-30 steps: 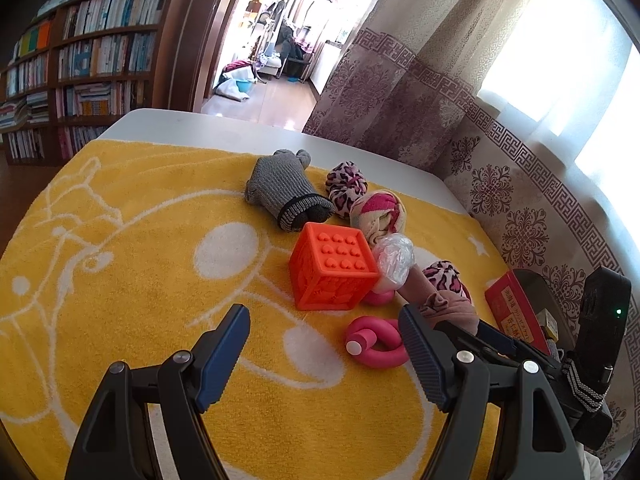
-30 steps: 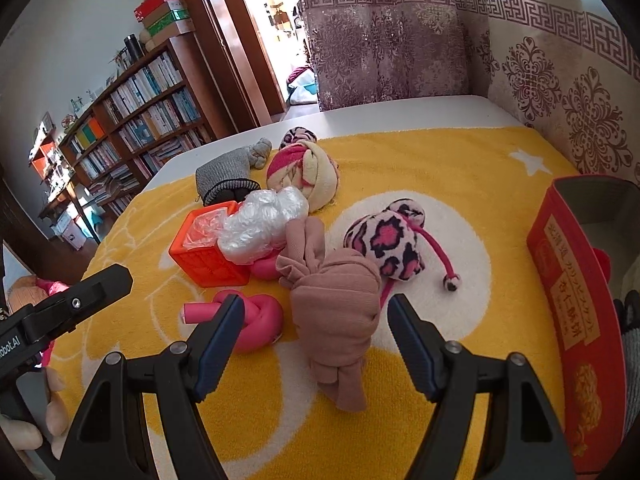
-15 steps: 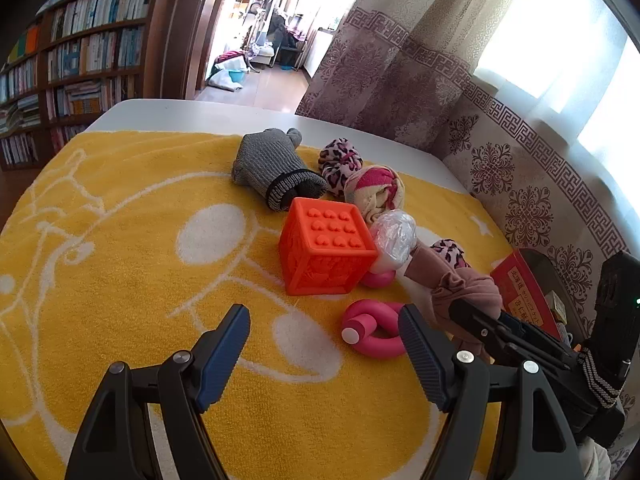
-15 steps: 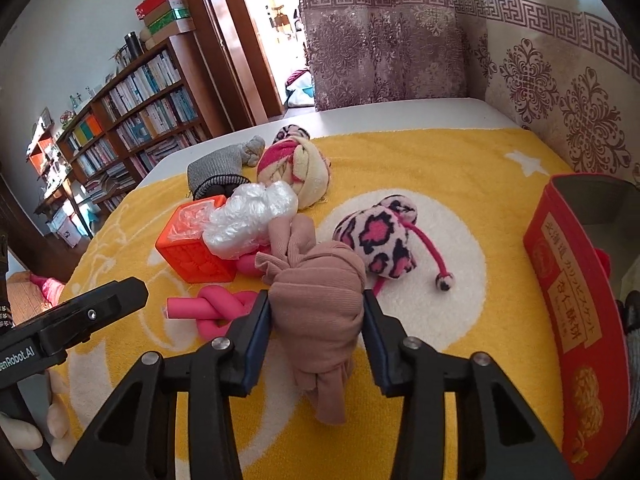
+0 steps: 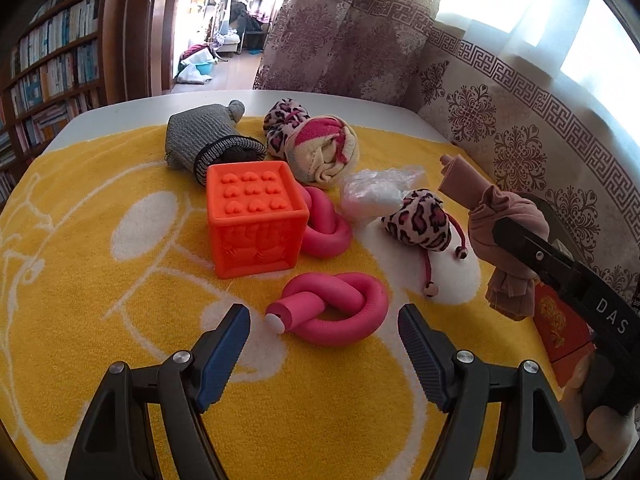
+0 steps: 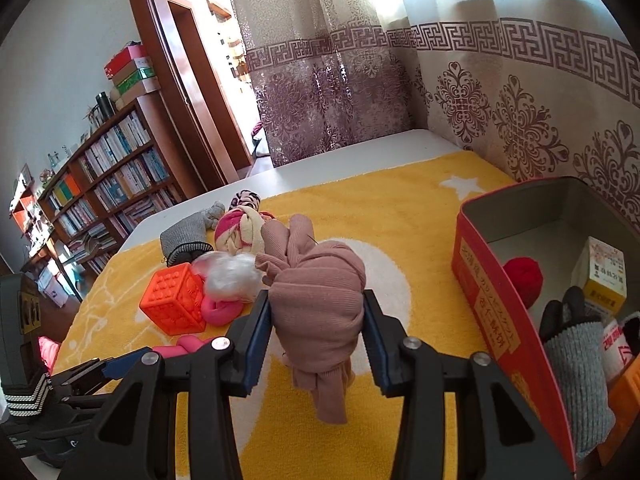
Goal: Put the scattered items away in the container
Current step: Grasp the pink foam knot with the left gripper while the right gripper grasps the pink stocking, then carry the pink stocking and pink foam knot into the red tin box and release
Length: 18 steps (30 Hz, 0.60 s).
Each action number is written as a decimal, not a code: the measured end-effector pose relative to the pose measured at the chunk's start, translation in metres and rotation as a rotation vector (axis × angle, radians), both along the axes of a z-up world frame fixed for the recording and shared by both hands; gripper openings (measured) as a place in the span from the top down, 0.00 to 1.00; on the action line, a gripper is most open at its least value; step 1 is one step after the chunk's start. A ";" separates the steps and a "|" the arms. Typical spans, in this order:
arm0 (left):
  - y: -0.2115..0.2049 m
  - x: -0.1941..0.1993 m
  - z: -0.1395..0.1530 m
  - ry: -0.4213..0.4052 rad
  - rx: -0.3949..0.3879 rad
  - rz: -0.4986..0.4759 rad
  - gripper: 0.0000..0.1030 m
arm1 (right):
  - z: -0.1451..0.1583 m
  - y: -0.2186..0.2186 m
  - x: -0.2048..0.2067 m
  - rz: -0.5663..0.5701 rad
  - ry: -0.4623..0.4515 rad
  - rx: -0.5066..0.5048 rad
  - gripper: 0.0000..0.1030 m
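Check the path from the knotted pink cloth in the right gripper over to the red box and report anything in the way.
Nothing visible blocks it. The right gripper is shut on the pink cloth bundle, lifted off the yellow towel. Only bare towel lies between it and the red box, whose top is open.

Yellow towel (image 5: 80, 320) with white line pattern over white bench (image 6: 360, 152); wooden bookshelf (image 6: 104, 184) (boxes stacked on top), patterned curtain (image 6: 520, 92), open doorway (image 5: 208, 24) behind.
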State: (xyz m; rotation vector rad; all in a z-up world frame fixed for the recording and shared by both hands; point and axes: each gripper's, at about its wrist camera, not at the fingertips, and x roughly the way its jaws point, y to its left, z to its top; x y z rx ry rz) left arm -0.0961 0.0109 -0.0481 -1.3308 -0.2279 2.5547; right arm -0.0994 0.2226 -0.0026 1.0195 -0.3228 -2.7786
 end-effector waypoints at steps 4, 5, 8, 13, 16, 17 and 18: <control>0.013 -0.008 -0.002 -0.009 -0.047 -0.016 0.24 | 0.002 0.001 0.002 0.004 0.013 -0.012 0.55; 0.015 -0.010 -0.003 -0.013 -0.051 -0.015 0.24 | 0.003 0.001 0.003 0.005 0.013 -0.014 0.55; 0.017 -0.016 -0.012 -0.034 -0.045 0.000 0.24 | 0.002 0.001 0.003 0.011 0.011 -0.019 0.55; 0.016 -0.015 -0.017 0.006 -0.053 0.016 0.31 | 0.001 -0.004 0.005 0.029 0.012 -0.013 0.55; 0.011 -0.013 -0.014 0.018 -0.030 0.025 0.35 | 0.001 -0.006 0.006 0.031 0.016 -0.008 0.55; 0.009 -0.011 -0.013 0.025 -0.027 0.030 0.35 | 0.000 -0.006 0.006 0.030 0.017 -0.007 0.55; 0.008 -0.010 -0.011 0.033 -0.024 0.034 0.35 | 0.000 -0.005 0.006 0.027 0.018 -0.007 0.55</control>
